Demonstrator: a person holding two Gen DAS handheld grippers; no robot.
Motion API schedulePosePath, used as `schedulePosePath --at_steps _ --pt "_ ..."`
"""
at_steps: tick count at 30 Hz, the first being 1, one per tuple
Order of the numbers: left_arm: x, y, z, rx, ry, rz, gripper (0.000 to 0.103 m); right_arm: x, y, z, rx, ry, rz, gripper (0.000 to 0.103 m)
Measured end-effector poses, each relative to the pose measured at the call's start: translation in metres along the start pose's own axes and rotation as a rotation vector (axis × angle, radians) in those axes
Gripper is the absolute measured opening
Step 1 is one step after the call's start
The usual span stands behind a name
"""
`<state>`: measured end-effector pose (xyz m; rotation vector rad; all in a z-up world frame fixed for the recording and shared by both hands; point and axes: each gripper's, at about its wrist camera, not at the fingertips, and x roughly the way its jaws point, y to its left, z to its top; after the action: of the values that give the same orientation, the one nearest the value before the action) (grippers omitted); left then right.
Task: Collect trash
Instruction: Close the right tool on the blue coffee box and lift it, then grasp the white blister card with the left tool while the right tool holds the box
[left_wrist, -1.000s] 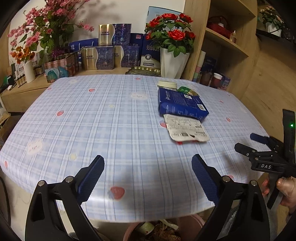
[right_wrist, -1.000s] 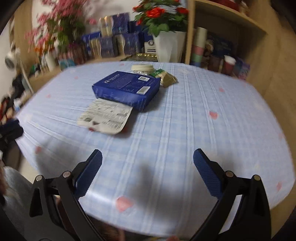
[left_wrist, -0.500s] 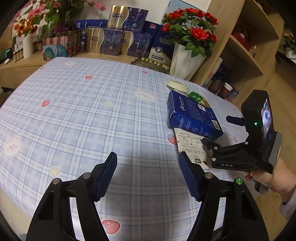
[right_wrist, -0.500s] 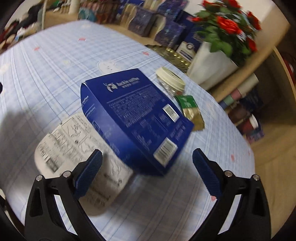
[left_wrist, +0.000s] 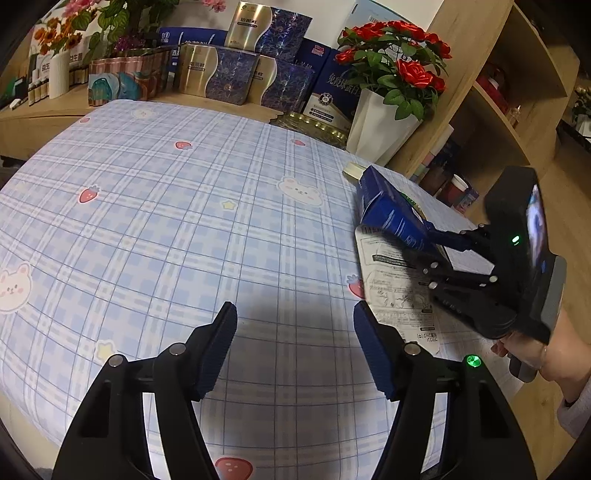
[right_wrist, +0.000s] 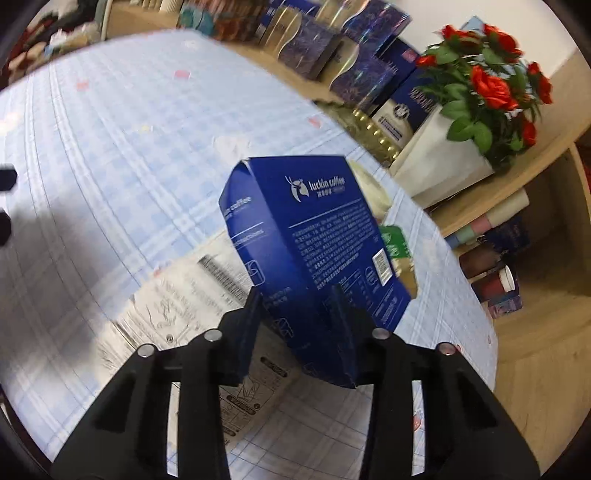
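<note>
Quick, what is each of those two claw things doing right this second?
Left gripper: open, holding nothing, above the tablecloth.
Right gripper: closed on the blue coffee box, one end tilted up over the white paper sheet.

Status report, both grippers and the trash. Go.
Right gripper shut on blue coffee box, tilted up. Left gripper open, holding nothing. White printed sheet flat on table beneath.
</note>
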<state>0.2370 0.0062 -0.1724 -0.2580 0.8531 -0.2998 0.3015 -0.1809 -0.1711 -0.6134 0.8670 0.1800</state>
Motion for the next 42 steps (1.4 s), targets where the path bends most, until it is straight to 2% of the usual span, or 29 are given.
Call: schedulePosePath --at_steps 4,7,11,17,23,28,32,34,38,42 --pt "-0.004 -0.002 0.001 0.005 -0.005 0.003 0.064 -0.028 -0.038 0.000 0.171 -0.062 0.054 0.031" --pt "-0.009 -0.008 0.001 0.010 -0.013 -0.005 0.064 -0.044 -0.070 -0.009 0.317 -0.077 0.108 0.027" --pt "-0.015 -0.023 -0.001 0.039 -0.017 -0.019 0.064 -0.062 -0.110 -0.037 0.505 -0.095 0.166 0.024" --pt "-0.018 -0.045 -0.005 0.073 -0.009 -0.032 0.064 -0.071 -0.141 -0.083 0.692 -0.099 0.216 0.023" --pt "-0.010 -0.063 -0.009 0.085 0.016 -0.040 0.064 -0.060 -0.146 -0.105 0.734 -0.057 0.242 0.022" --pt "0.002 -0.067 -0.009 0.069 0.055 -0.045 0.063 -0.044 -0.152 -0.105 0.794 -0.085 0.274 0.022" --pt "0.015 -0.065 -0.006 0.041 0.102 -0.076 0.062 -0.047 -0.149 -0.102 0.786 -0.118 0.276 0.021" --pt "0.025 -0.063 -0.006 0.013 0.134 -0.107 0.055 -0.051 -0.150 -0.107 0.803 -0.134 0.279 0.021" --pt "0.047 -0.063 -0.008 -0.010 0.192 -0.126 0.052 -0.057 -0.153 -0.121 0.856 -0.152 0.287 0.021" --pt "0.067 -0.065 -0.003 -0.015 0.211 -0.129 0.052 -0.058 -0.151 -0.130 0.871 -0.151 0.299 0.021"
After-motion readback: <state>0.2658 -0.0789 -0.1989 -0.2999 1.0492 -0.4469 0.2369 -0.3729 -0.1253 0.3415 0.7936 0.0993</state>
